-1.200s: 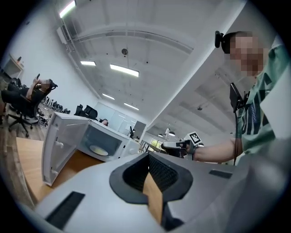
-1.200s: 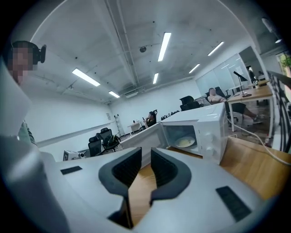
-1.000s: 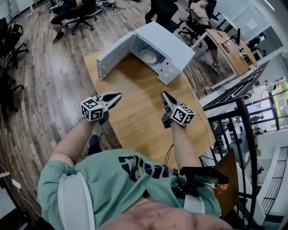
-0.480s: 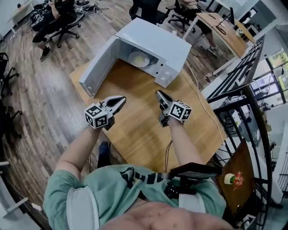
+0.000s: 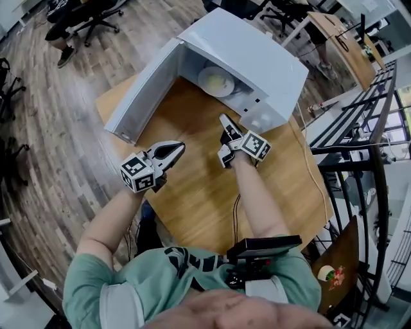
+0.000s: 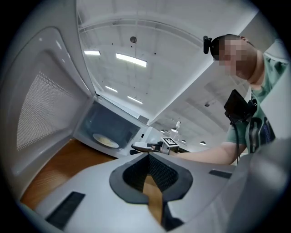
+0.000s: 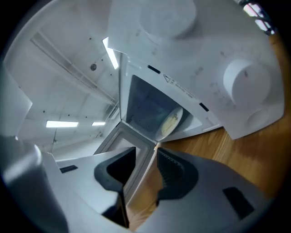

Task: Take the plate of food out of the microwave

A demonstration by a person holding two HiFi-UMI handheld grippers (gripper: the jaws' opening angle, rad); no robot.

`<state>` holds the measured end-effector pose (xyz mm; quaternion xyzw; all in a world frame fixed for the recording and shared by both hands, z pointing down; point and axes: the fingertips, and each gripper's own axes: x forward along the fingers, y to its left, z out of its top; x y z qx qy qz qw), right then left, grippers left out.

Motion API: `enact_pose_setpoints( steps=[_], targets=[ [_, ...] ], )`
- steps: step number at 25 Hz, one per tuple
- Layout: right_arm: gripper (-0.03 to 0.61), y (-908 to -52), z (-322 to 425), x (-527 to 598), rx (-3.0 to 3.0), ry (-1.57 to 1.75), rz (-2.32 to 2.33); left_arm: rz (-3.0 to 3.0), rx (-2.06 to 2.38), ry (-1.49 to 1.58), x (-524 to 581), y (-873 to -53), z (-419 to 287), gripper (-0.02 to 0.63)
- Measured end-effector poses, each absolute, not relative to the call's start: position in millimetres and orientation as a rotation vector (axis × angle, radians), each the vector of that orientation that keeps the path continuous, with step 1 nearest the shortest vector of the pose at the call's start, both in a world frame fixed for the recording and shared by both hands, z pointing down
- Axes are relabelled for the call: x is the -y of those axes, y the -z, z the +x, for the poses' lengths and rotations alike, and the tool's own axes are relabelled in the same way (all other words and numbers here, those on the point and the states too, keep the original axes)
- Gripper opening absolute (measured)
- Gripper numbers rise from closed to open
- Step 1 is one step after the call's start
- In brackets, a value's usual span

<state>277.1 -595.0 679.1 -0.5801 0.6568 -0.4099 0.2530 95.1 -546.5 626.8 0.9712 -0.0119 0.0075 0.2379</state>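
A: Now that the microwave (image 5: 250, 54) fills more of the head view than a second ago, where are the claws?

B: The right claw (image 5: 225, 121) is nearer the open cavity than before, jaws opening, nothing between them; the left claw (image 5: 178, 147) hangs back, tips pressed together, empty.

A: And the plate of food (image 5: 216, 81)?

B: Inside the cavity; the door (image 5: 144, 90) stands wide; wooden tabletop (image 5: 192, 186) below; plank floor (image 5: 58, 128) and office chairs (image 5: 96, 16) around.
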Motion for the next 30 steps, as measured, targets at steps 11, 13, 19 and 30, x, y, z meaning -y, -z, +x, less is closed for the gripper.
enact_pose_setpoints(
  steps=[11, 13, 19, 30],
  targets=[
    [0.146, -722.6, 309.1, 672.5, -1.487, 1.159, -1.396, 2.628, -0.012, 0.027, 572.8, -651.5, 119.8, 0.005],
    [0.146, -729.7, 311.9, 680.1, -1.451, 1.169, -1.39, 2.615, -0.026, 0.04, 571.2, -654.2, 124.1, 0.005],
    [0.146, -742.5, 322.0, 692.3, -1.337, 1.157, -1.407, 2.603, -0.027, 0.062, 574.9, -656.2, 121.9, 0.005],
    [0.146, -734.2, 326.9, 691.7, -1.284, 1.111, -1.339, 2.579, -0.025, 0.092, 568.8, -666.0, 116.0, 0.005]
  ],
)
